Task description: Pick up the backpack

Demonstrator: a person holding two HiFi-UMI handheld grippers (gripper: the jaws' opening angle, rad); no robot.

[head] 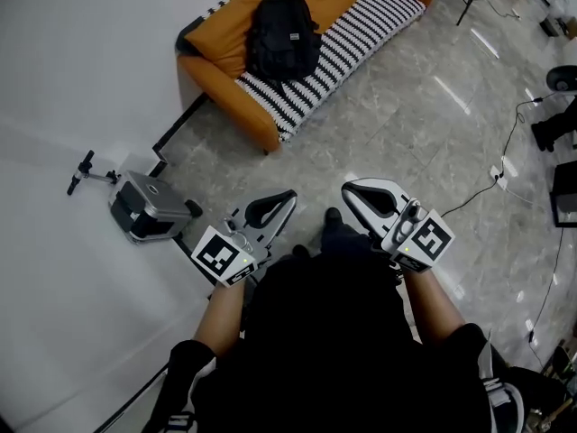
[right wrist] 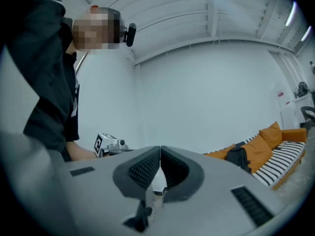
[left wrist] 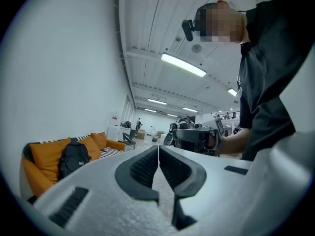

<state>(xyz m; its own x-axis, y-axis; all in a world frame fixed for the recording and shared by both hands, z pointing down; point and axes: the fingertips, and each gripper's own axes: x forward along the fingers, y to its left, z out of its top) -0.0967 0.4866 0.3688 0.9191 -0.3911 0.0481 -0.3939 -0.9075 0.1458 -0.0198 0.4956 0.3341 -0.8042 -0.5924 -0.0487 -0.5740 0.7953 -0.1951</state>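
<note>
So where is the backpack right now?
In the head view the black backpack sits at top centre on the orange sofa, propped against an orange cushion, next to the white wall.

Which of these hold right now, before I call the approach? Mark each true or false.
1. The backpack sits upright on the orange sofa. True.
2. The left gripper is shut on a backpack strap. False: its jaws are together on nothing, and the backpack is well away across the room.
3. The right gripper has its jaws together with nothing between them. True.
4. The grey device rests on the sofa's striped cushion. False: it stands on the floor, apart from the sofa.
</note>
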